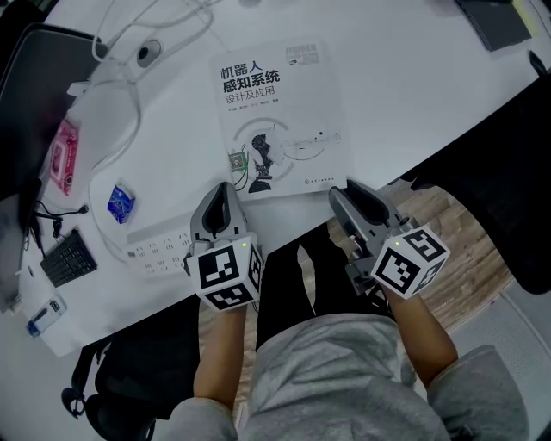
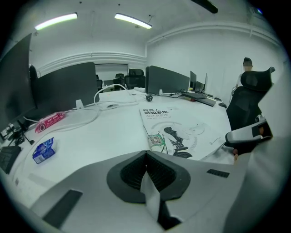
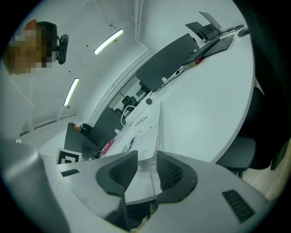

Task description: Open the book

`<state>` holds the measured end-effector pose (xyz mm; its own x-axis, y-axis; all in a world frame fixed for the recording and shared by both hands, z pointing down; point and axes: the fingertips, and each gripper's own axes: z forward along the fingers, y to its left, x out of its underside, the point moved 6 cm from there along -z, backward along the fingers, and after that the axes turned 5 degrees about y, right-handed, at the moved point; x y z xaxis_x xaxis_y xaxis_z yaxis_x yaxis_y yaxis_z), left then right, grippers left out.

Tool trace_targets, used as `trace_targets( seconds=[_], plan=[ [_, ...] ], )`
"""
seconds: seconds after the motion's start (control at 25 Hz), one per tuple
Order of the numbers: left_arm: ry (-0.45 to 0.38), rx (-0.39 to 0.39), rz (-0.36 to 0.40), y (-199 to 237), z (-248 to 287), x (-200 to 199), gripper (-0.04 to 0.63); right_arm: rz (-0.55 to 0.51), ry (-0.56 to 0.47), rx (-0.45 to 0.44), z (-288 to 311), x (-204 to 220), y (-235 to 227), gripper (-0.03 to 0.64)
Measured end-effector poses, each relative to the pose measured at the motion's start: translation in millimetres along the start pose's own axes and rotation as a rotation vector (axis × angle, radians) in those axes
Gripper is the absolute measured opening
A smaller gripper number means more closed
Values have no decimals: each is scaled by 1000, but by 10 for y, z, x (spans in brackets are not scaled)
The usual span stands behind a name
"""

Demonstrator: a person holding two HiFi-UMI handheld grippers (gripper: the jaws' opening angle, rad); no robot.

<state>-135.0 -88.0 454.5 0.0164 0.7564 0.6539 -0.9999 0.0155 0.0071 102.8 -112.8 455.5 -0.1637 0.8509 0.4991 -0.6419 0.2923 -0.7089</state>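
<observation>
The book lies closed on the white table, its white cover with a robot drawing facing up. It also shows in the left gripper view and in the right gripper view. My left gripper hovers at the book's near left corner, its jaws shut with nothing held. My right gripper is at the near right corner by the table's edge. Its jaws stand open, with the book's corner edge just beyond the gap and the pads not pressing on it.
A white power strip, a blue packet, a pink packet, white cables and a black keypad lie left of the book. A dark device sits far right. Dark monitors line the table's back.
</observation>
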Motion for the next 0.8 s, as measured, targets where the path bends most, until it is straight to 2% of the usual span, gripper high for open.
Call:
trace_targets(
  seconds=[0.4,0.6,0.8],
  plan=[
    [1,8,11,2,21,-20,11,13,-8,-23,9,-27,26,129],
    [-29,57,25,-103,51,-99,11,23,-16,-23,4,-59,11,129],
    [-47,75,19,-176,73,-131,11,61,-21,-41,12,-102,-3,129]
  ],
)
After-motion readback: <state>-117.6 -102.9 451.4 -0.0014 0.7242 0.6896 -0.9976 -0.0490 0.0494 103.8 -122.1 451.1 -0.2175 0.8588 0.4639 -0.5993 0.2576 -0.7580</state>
